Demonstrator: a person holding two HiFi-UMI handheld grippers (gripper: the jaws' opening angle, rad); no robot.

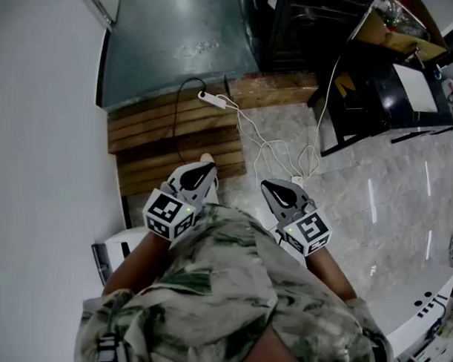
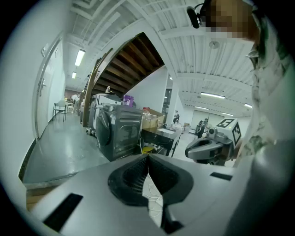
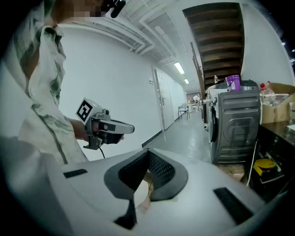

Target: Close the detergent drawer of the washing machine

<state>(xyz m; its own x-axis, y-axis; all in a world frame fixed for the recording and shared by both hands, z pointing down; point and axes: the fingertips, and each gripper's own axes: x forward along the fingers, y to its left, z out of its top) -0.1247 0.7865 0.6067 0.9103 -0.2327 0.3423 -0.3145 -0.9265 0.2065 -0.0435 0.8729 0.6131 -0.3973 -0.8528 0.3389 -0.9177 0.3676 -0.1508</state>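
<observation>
I hold both grippers side by side in front of my chest, above the floor. In the head view my left gripper (image 1: 204,172) and my right gripper (image 1: 270,187) both look shut, with nothing between their tips. The left gripper view shows its jaws (image 2: 148,156) meeting at the tip, and the right gripper (image 2: 192,150) beside them. The right gripper view shows its jaws (image 3: 148,152) likewise closed and empty, with the left gripper (image 3: 124,128) off to the side. A dark front-loading washing machine (image 2: 117,131) (image 3: 235,124) stands some way ahead. I cannot make out its detergent drawer.
A wooden pallet (image 1: 173,141) lies on the floor below the grippers, with a white power strip (image 1: 212,100) and loose cables on it. A black table (image 1: 372,90) stands at the right. A white appliance top (image 1: 427,303) is at the lower right. A white wall runs along the left.
</observation>
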